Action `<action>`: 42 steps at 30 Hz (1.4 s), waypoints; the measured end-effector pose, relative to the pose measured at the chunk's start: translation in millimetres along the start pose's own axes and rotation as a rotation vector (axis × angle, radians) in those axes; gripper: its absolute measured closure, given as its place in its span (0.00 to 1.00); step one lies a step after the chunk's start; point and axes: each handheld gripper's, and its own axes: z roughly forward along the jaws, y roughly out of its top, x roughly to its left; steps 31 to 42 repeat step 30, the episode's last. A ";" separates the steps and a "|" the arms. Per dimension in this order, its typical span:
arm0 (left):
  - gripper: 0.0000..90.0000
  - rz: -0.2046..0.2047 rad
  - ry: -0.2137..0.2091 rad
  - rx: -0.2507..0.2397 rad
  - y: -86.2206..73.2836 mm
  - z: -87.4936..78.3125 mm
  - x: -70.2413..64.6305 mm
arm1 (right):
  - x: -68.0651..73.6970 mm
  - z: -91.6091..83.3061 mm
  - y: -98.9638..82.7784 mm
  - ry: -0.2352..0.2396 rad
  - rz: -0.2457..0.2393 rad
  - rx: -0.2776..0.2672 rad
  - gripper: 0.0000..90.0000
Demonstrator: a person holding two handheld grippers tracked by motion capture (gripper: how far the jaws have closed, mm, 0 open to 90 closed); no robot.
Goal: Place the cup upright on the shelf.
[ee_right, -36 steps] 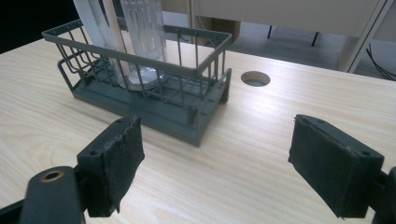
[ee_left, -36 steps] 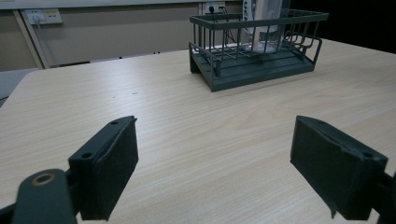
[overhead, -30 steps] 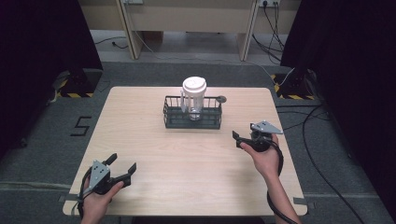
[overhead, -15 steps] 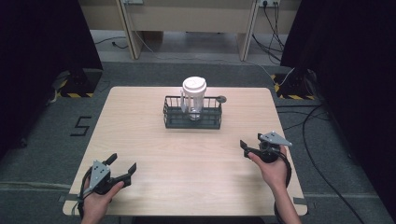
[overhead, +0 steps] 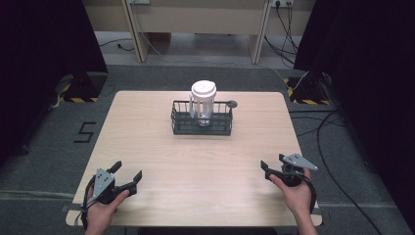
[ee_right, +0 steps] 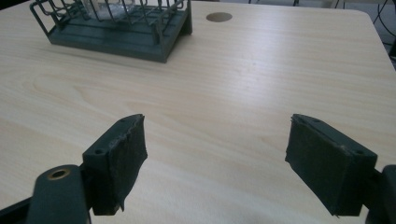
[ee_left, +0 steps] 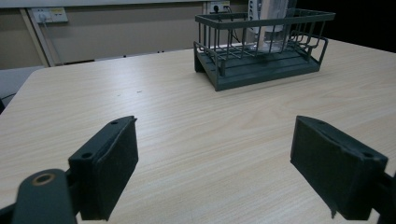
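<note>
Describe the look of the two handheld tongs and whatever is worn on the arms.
Both are black two-jaw tools. The left tongs carry a grey three-cornered plate with small dark holes, as do the right tongs. Up close, each jaw ends in a flat rectangular dark pad with screw holes along its edge, and a brass-ringed hole sits at the base. The forearms appear bare, with no sleeves. A thin black cable loops by each hand.

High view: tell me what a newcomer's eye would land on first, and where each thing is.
A dark wire basket stands at the far middle of the pale wooden table, with a clear cup under a white lid upright inside it. Near the front edge, the left tongs and right tongs sit at opposite corners, both open and holding nothing.
</note>
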 end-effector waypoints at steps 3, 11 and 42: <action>0.16 0.002 -0.002 0.003 -0.1 0.5 -0.7 | -2.9 -4.8 -9.7 -0.008 0.013 0.010 0.23; 0.16 0.007 -0.002 0.002 0.2 0.2 -1.3 | -9.6 -17.0 -25.6 -0.031 0.023 0.002 0.23; 0.16 0.012 0.002 0.004 0.1 -0.2 -0.9 | -15.9 -24.9 -39.4 -0.060 0.045 -0.044 0.23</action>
